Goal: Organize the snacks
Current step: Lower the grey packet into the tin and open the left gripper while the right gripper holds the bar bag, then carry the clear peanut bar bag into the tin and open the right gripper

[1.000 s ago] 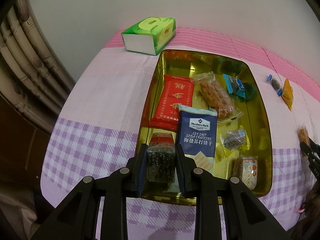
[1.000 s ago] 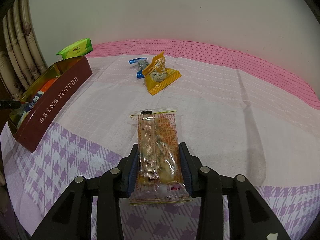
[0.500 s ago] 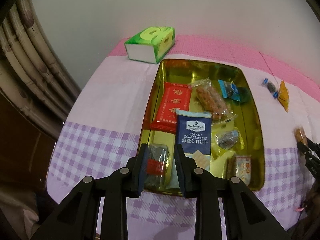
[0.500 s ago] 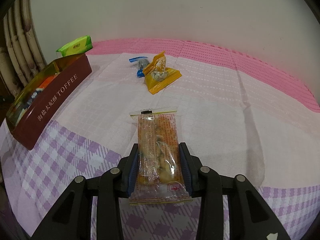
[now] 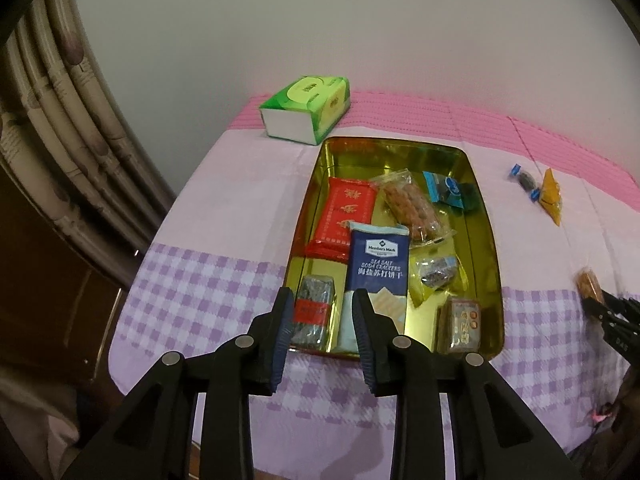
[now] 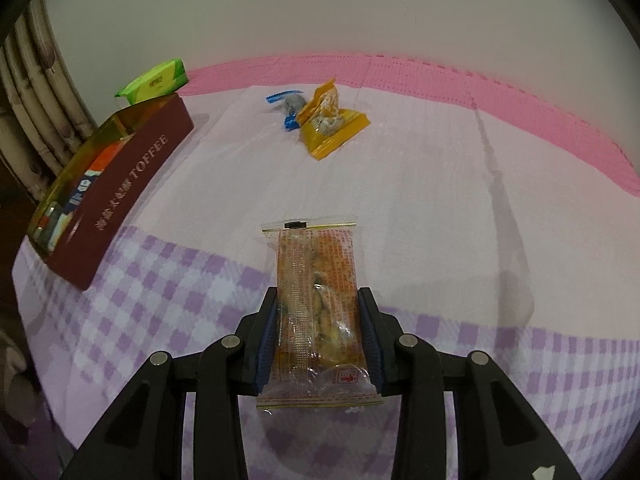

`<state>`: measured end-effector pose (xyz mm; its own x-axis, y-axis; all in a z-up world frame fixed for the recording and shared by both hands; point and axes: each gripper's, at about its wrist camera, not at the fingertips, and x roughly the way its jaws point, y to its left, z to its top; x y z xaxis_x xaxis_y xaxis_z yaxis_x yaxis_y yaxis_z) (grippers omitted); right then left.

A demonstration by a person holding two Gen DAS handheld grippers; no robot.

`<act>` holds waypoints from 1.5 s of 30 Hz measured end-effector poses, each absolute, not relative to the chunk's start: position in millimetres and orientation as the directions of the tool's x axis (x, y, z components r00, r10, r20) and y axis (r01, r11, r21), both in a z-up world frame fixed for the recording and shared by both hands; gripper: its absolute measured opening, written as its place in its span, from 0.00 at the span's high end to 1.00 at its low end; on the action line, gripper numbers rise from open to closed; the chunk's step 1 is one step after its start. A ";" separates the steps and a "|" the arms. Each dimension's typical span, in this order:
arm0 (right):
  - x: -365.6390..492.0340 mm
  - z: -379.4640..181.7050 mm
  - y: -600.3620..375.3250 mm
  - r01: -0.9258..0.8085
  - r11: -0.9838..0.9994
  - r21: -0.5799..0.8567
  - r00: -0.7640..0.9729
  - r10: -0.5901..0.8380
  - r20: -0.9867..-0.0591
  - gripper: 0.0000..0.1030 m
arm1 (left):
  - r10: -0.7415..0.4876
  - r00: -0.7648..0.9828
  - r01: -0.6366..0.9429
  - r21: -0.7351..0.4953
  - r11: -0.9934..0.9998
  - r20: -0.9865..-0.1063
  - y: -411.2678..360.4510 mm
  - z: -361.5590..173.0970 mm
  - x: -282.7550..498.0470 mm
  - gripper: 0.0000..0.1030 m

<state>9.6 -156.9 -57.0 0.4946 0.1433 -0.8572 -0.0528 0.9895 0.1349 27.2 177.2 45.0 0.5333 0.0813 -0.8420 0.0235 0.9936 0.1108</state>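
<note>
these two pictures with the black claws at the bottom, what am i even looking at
Each picture comes from a camera on a hand-held gripper that a person carries, one per hand, looking along its two black fingers. The left gripper has just been opening; nothing is pinched, and the dark snack seen between its fingers lies in the gold tin with crackers and other packets. The right gripper is clamped on a clear orange-printed packet. On the pink and purple cloth lie a yellow packet, a blue-ended sweet and a green tissue pack.
</note>
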 end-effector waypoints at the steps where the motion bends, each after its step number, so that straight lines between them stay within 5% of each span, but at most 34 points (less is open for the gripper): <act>1: 8.2 -56.2 -155.3 -0.052 0.989 0.140 0.493 0.147 -0.858 0.66 | 0.083 0.536 0.023 0.112 0.993 -0.840 177.1 45.9 25.8 0.69; 17: -4.4 -26.4 -136.2 -0.065 0.973 0.220 0.508 0.222 -0.833 0.66 | 0.110 0.552 -0.005 0.128 0.992 -0.827 181.1 49.0 22.0 0.67; 27: 0.5 -0.2 -109.3 -0.125 0.966 0.226 0.527 0.258 -0.810 0.66 | 0.147 0.547 -0.059 0.137 0.989 -0.824 188.6 50.7 23.3 0.45; 45: 29.4 38.6 -36.5 -0.283 0.923 0.259 0.521 0.375 -0.767 0.66 | 0.209 0.490 -0.229 0.107 0.968 -0.846 224.2 46.9 28.6 0.44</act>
<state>29.4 -36.5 38.6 0.5207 0.3751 -0.7669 -0.2830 0.9233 0.2595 28.6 224.2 46.9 0.4898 0.2089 -0.8464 -0.2286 0.9677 0.1065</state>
